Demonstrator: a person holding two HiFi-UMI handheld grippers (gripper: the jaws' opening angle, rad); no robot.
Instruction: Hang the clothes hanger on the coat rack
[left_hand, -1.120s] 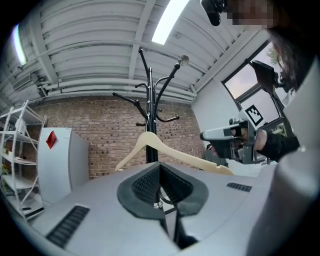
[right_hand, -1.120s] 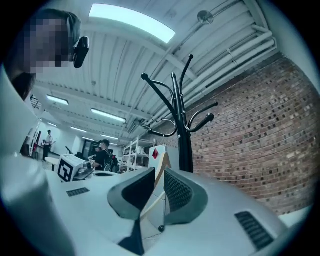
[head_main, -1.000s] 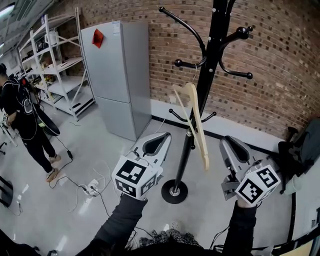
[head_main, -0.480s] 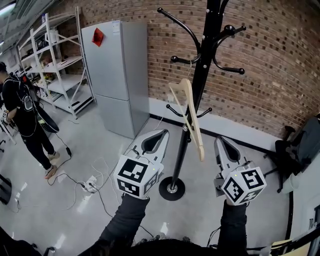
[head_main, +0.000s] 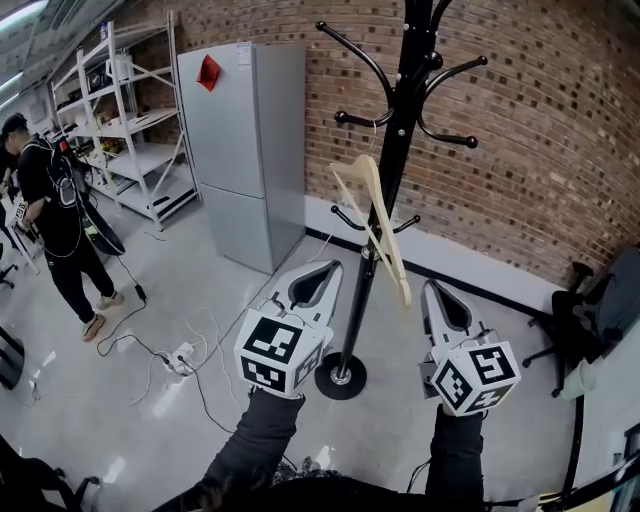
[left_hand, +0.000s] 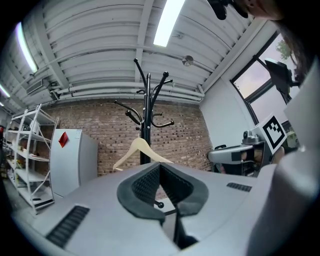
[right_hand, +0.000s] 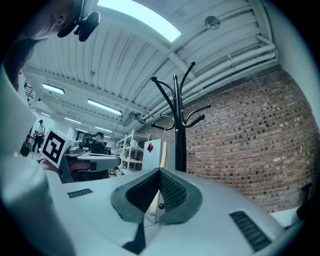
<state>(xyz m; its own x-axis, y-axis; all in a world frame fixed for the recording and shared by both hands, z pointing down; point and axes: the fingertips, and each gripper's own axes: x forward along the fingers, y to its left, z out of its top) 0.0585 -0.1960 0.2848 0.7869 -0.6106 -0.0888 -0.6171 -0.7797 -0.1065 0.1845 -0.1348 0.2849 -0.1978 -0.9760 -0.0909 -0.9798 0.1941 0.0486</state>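
Wooden hanger (head_main: 385, 225) hangs by its hook from one arm of the coat rack (head_main: 398, 130) — tilted, carrying its own weight. I hold the left gripper (head_main: 322, 272) and right gripper (head_main: 432, 290) below it, both clenched on nothing — the hanging looks done.

Bright, even light from white ceiling strip lights (left_hand: 167, 22), blown to glare in both gripper views; soft shadows, pale sheen on the glossy grey floor (head_main: 120, 420). Strong fisheye: the red brick wall (head_main: 540, 130) and black metal coat rack (head_main: 406, 90) bow, gripper-view corners go black, near foreground soft.
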